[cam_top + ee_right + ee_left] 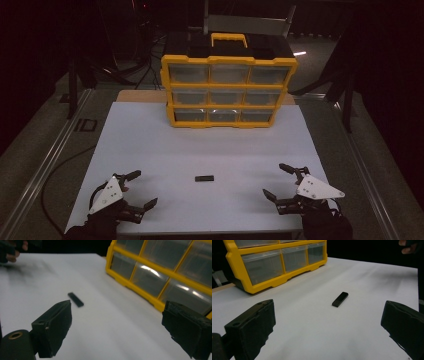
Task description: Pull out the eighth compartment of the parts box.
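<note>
A small black block (pixel 204 178) lies flat on the white desk (pixel 210 150), between the 2 tongs and well apart from both. The left tongs (pixel 141 189) and right tongs (pixel 276 181) are spread wide apart, holding nothing. A yellow drawer cabinet (pixel 228 91) stands at the desk's far edge.

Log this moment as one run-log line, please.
left gripper: open, empty | right gripper: open, empty | small black bar: flat on white table, between grippers, untouched | yellow drawer organizer: drawers shut

small black bar (pixel 204 178), lying flat, mid-table, untouched
</note>
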### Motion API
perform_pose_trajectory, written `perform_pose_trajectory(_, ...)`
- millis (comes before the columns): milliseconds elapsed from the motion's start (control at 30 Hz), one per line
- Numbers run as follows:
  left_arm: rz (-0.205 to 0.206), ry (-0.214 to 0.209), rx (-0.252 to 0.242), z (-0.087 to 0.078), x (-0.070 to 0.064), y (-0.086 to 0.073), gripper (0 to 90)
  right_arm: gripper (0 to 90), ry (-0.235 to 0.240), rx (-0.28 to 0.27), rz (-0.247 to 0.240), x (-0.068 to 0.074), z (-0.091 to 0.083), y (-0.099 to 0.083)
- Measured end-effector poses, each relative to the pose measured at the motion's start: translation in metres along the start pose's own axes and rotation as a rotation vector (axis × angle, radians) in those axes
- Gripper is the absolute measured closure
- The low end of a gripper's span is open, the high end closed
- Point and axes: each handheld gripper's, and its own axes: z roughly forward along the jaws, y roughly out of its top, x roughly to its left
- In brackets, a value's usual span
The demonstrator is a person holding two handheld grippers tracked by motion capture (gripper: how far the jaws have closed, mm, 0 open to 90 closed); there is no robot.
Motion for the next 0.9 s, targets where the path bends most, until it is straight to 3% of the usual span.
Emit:
perform_pose_trajectory(533, 0.007, 0.009, -0.003, 0.000, -0.001, 0.001, 0.0, 9.4, -0.020, -0.063, -0.100, -0.020, 0.022, 0.044)
perform_pose_trajectory(900, 0.010, 0.005, -0.005, 0.000, -0.002, 0.002, 0.0, 9.4, -0.002, -0.065, -0.138, -0.023, 0.042, 0.058)
